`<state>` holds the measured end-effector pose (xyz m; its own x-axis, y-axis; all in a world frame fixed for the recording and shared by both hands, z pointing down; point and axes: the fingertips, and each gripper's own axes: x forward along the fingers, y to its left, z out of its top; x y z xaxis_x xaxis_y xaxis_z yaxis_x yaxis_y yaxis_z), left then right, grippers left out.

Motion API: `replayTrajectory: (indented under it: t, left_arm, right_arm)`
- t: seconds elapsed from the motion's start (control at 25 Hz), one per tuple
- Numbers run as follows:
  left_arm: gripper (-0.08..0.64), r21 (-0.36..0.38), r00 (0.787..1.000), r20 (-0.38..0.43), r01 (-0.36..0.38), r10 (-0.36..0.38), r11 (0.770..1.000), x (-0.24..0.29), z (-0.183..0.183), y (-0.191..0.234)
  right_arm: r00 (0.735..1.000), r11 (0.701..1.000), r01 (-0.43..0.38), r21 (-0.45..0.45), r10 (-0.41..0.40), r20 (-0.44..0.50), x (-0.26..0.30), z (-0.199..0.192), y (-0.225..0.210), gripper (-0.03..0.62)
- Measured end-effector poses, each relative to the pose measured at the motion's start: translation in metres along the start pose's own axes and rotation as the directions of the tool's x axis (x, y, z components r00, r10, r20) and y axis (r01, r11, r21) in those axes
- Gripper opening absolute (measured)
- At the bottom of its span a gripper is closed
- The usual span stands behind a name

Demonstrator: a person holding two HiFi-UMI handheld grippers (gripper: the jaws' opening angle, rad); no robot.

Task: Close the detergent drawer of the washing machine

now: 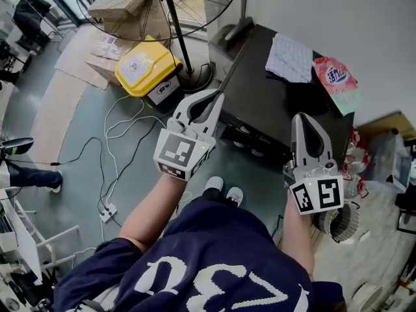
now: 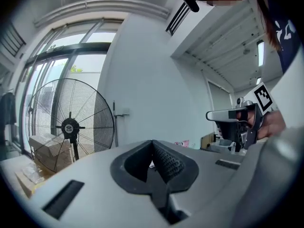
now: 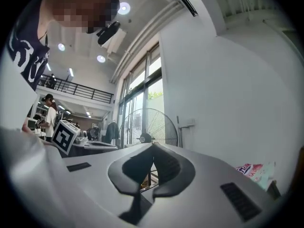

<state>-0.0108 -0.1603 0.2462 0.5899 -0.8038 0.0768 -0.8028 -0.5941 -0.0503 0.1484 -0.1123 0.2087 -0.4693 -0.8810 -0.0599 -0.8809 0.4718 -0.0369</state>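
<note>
Hovering level before the washer (image 1: 260, 90), the left gripper (image 1: 214, 99) and right gripper (image 1: 303, 119) are clenched on nothing. Its drawer cannot be made out from above. It is probably light plastic that slides easily; push its front face squarely.

A smooth grey-green floor (image 1: 78, 142) carries flat brown cardboard sheets (image 1: 75, 57), a white power strip (image 1: 108, 211) and a yellow plastic bin (image 1: 146, 67). A large black wire-caged pedestal fan (image 2: 70, 126) stands before tall dark-framed windows (image 2: 57, 75), beside a plain white wall (image 2: 147, 80). Round ceiling lamps (image 3: 123, 7) glow overhead.
</note>
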Motion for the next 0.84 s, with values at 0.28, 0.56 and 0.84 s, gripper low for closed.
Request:
replayTrajectory:
  t: [0.28,0.56,0.84]
  left_arm:
    - [0.020,-0.002,1.000,0.013,-0.017,0.017,1.000,-0.008,0.006,-0.002]
    - [0.020,-0.013,0.999,0.036,-0.019,0.019,1.000,-0.012,0.011,-0.002]
    - [0.020,-0.013,0.999,0.045,-0.016,0.017,1.000,-0.011,0.017,-0.002]
  right_arm:
    - [0.999,1.000,0.024,-0.018,-0.023,0.027,-0.011,0.013,-0.001,0.014]
    - [0.996,0.996,0.066,-0.059,-0.062,0.063,-0.021,0.023,-0.005,0.014]
    - [0.992,0.993,0.101,-0.068,-0.095,0.088,-0.024,0.031,-0.009,0.014]
